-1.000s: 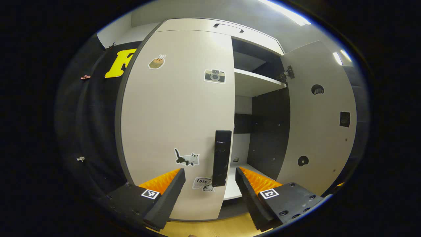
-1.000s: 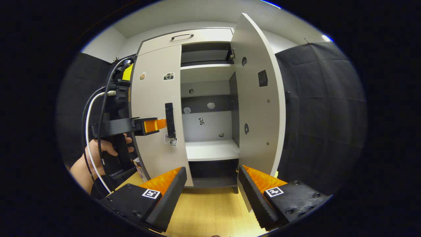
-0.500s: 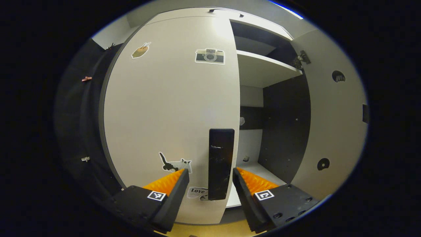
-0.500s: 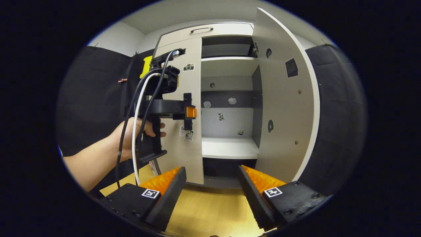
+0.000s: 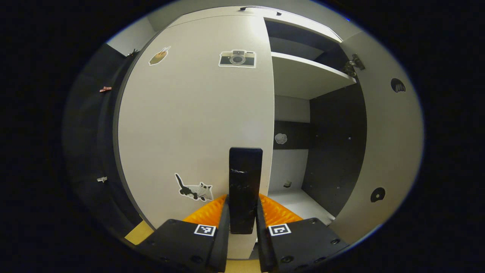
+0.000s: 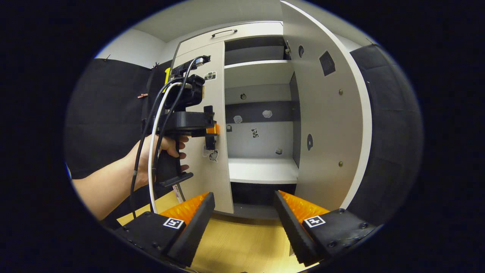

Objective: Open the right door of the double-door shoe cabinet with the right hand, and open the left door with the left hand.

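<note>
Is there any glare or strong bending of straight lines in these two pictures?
Left gripper view: soft glare near the top of the left door, whose left edge bows strongly. Right gripper view: even light, no glare; the right door curves at its outer edge.

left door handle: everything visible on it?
The handle is a flat black vertical bar, glossy and slightly scuffed, mounted upright by the left door's free edge, low down beside a cat sticker. The left hand-held gripper is clamped on its lower part, one finger on each side. The door looks closed.
</note>
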